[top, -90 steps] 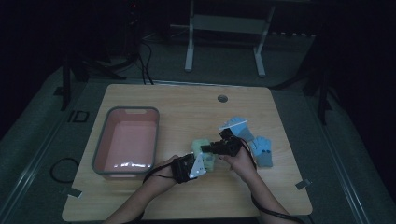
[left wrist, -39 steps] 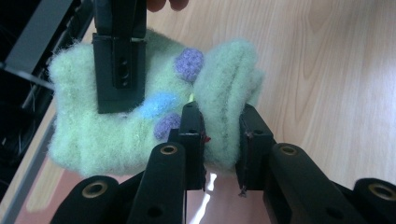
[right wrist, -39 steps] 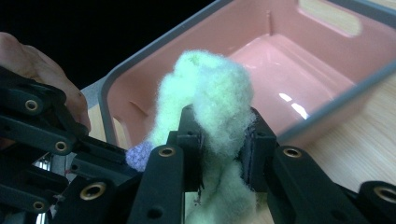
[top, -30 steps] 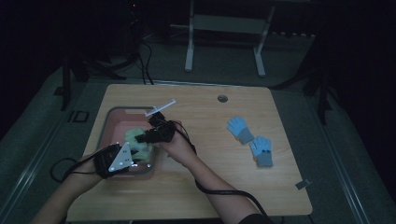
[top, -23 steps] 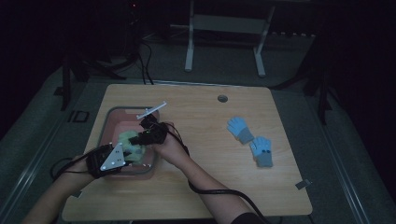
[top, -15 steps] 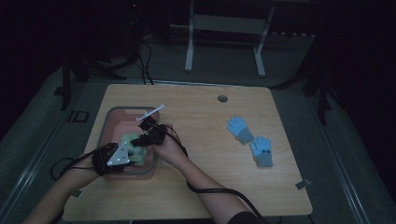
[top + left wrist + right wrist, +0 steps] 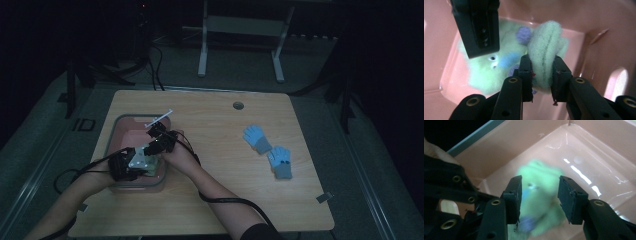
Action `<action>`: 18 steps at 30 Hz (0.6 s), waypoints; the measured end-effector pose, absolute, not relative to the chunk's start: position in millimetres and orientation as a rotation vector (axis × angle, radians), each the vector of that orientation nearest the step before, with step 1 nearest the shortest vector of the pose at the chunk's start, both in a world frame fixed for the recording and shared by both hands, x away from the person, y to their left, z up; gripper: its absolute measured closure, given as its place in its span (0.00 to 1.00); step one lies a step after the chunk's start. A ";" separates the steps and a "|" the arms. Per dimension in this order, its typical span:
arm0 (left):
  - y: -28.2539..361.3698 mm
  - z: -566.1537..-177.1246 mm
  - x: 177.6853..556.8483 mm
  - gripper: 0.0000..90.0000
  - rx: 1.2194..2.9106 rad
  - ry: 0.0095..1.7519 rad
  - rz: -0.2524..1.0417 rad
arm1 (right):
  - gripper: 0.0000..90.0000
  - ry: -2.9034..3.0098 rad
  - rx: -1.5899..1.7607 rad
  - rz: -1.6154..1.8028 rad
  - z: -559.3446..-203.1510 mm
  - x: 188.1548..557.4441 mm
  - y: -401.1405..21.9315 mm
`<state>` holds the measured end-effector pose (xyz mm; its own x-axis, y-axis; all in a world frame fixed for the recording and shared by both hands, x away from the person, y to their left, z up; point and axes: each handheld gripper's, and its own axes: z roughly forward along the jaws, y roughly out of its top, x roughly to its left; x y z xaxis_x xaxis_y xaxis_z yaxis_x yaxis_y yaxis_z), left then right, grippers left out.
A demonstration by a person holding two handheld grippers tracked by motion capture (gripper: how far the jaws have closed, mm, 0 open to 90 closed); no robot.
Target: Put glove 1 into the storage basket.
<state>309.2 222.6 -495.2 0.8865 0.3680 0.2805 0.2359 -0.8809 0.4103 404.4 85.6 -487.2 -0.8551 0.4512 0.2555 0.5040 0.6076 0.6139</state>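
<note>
Green glove [image 7: 546, 47] looked soft, light; cuff fold was pinched by left tool [image 7: 541, 75]; right tool [image 7: 540, 197] was released.

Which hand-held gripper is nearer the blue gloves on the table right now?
Right. The right hand-held gripper is over the pink bin, far left of the blue gloves; the left hand-held gripper is farther left.

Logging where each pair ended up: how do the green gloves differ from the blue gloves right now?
The green gloves lie inside the pink bin; the blue gloves lie on the bare table, away from it. The left gripper clamps a fold of a green glove, with the right gripper open above; nothing touches the blue gloves. Both pairs look like small knit gloves.
</note>
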 end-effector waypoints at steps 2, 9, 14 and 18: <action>220.8 -496.1 310.6 0.81 2.691 0.445 0.493 | 0.57 -2.755 -0.815 -1.094 -487.6 404.3 83.7; 220.4 -492.9 312.5 0.58 2.670 0.539 0.473 | 0.54 -2.733 -0.819 -1.128 -484.2 402.7 76.0; 227.7 -486.5 311.4 0.32 2.619 0.626 0.493 | 0.51 -2.717 -0.800 -1.183 -476.4 399.0 66.9; 234.4 -478.9 311.5 0.18 2.551 0.716 0.507 | 0.49 -2.691 -0.797 -1.226 -468.8 397.1 57.8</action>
<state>311.5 234.4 -478.9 0.7989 0.5581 0.2243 0.3967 -0.7691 0.5011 397.1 57.8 -468.8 -0.8617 0.4251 0.2771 0.4880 0.5450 0.6818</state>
